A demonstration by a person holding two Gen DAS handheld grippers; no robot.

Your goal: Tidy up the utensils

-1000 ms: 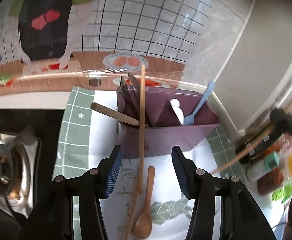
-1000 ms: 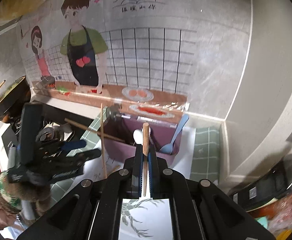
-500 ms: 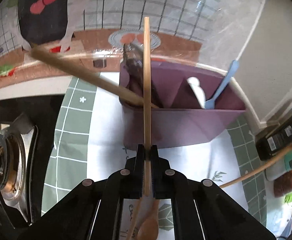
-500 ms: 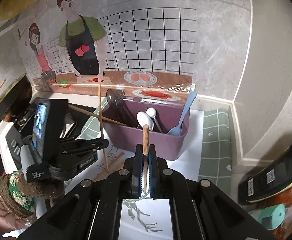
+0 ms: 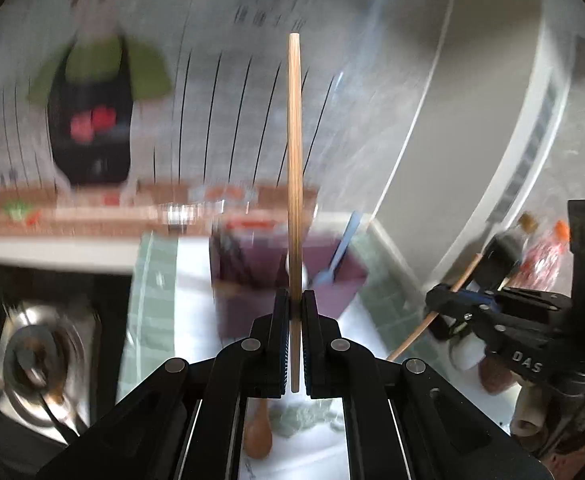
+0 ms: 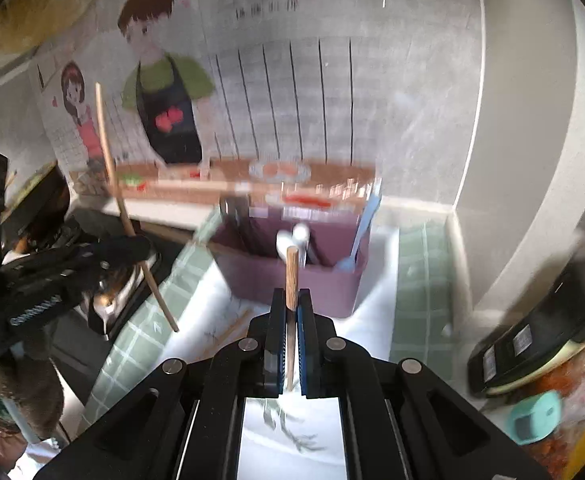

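chopstick (image 5: 294, 168) upright in left gripper (image 5: 295, 312) (clamped), above purple caddy (image 5: 332, 280) rim

Two wrist fisheyes, both angled down toward the counter's back wall

The left view looks along its fingers from close above the white mat (image 5: 196, 320), slightly left of the purple utensil box (image 5: 332, 280); the right view sits further right, facing the same box (image 6: 292, 280) and the cartoon wall sticker (image 6: 164, 100). Each sees the other gripper: the right gripper (image 5: 438, 300) at right edge, the left gripper (image 6: 144, 246) at left.
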